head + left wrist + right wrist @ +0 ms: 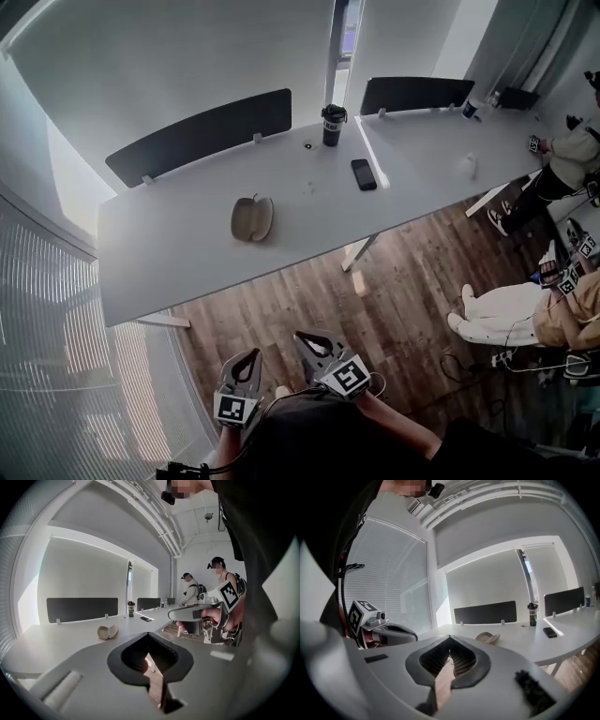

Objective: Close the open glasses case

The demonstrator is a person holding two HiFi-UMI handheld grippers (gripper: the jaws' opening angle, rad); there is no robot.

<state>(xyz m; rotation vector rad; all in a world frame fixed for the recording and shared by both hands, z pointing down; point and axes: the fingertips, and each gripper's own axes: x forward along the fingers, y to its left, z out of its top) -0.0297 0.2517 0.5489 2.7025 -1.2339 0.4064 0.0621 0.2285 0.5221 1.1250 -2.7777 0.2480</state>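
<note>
Beige and spread open, the glasses case [252, 218] lies on the white counter [178, 253], well apart from the left claw [251, 355] and right claw [302, 336], both closed on nothing and held low, seemingly because no reach has begun.

We carry a pale grey plastic left gripper [251, 356] and a matching right gripper [302, 336], each with tapered jaws lined in ribbed black padding [461, 660]. Each bears a white cube with black square markers [234, 409]. We wear a black top [319, 441], and a thin black cable [342, 597] runs along it.
</note>
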